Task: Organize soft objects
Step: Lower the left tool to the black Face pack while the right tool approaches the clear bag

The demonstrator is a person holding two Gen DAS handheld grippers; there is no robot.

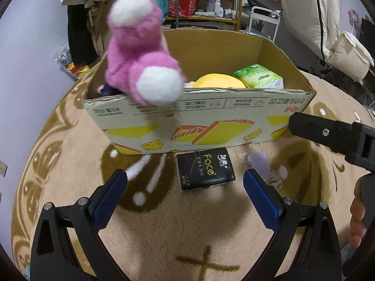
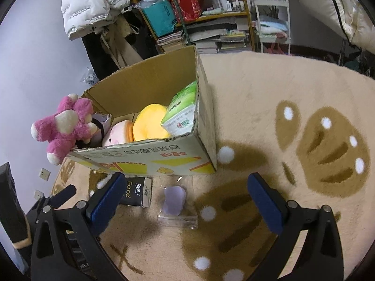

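Observation:
A pink and white plush toy [image 1: 140, 53] hangs over the near left corner of an open cardboard box [image 1: 211, 126]; it also shows in the right wrist view [image 2: 65, 126]. In the box [image 2: 206, 121] lie a yellow plush [image 2: 150, 121], a pink plush [image 2: 119, 133] and a green tissue pack [image 2: 182, 110]. A black "Face" tissue pack [image 1: 206, 169] and a lilac pad in clear wrap [image 2: 174, 201] lie on the rug before the box. My left gripper [image 1: 185, 182] is open and empty above the black pack. My right gripper [image 2: 185, 192] is open and empty above the lilac pad.
A beige rug with brown patterns [image 2: 281, 93] covers the floor. Behind the box stand a cluttered shelf [image 2: 199, 7], a hanging white jacket [image 2: 91, 2] and a white cart [image 2: 271, 21]. The right gripper's body [image 1: 332, 135] shows at the right of the left wrist view.

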